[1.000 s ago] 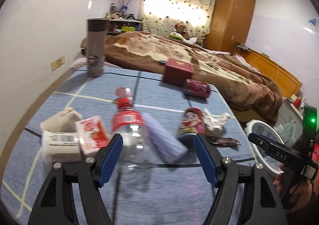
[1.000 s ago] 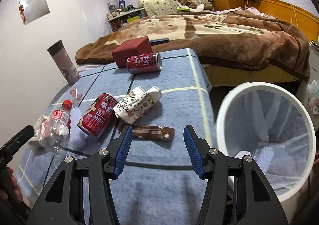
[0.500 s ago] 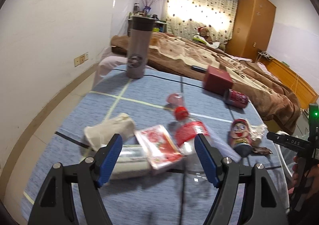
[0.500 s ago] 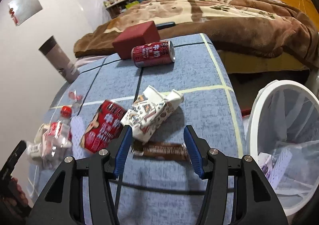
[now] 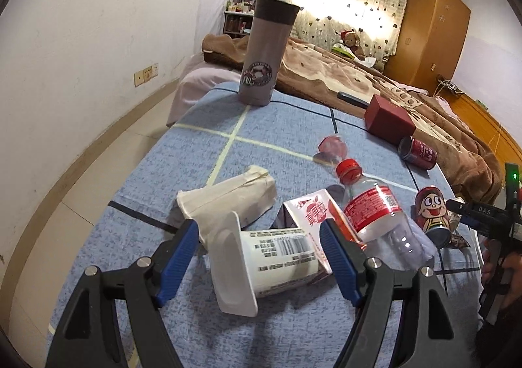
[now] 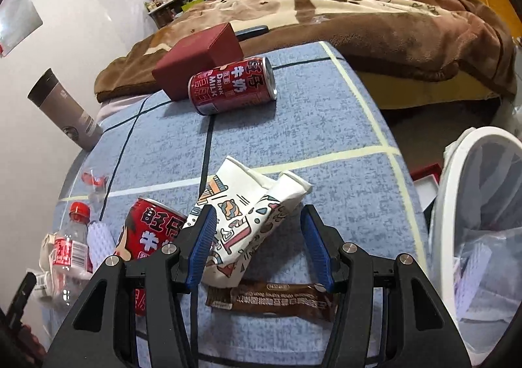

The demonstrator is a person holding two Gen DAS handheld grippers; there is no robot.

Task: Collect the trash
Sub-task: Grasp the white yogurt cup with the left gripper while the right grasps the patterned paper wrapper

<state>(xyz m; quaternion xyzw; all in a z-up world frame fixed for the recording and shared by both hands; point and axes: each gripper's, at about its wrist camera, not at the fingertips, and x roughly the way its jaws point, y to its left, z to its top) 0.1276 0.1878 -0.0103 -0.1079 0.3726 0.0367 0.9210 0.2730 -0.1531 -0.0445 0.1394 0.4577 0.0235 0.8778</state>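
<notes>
**A:** So where are we at with the trash pickup? Looks to me like the reach-in step, nothing grabbed. The left gripper (image 5: 259, 249) has its jaws wide with the cup (image 5: 270, 262) lying on its side between the tips. The right gripper (image 6: 259, 245) is wide too, lined up on the carton (image 6: 248, 221).

**B:** Yeah, both empty. My guess: each needs to drop a bit and squeeze, then carry over to the bin (image 6: 456, 192). The cup is jammed against the juice box (image 5: 314, 214) and bottle (image 5: 378, 221), so that side could drag neighbours along.

**A:** Only the right view shows the bin, off the mat's right edge, bag already holding some stuff. It also shows the wrapper (image 6: 270, 298) right under the jaws.

**B:** And only the left view shows the cup properly, plus the paper bag (image 5: 228, 198) behind it. The tumbler (image 5: 264, 51) and red box (image 5: 388, 122) sit at the far end. I doubt those are trash.
</notes>
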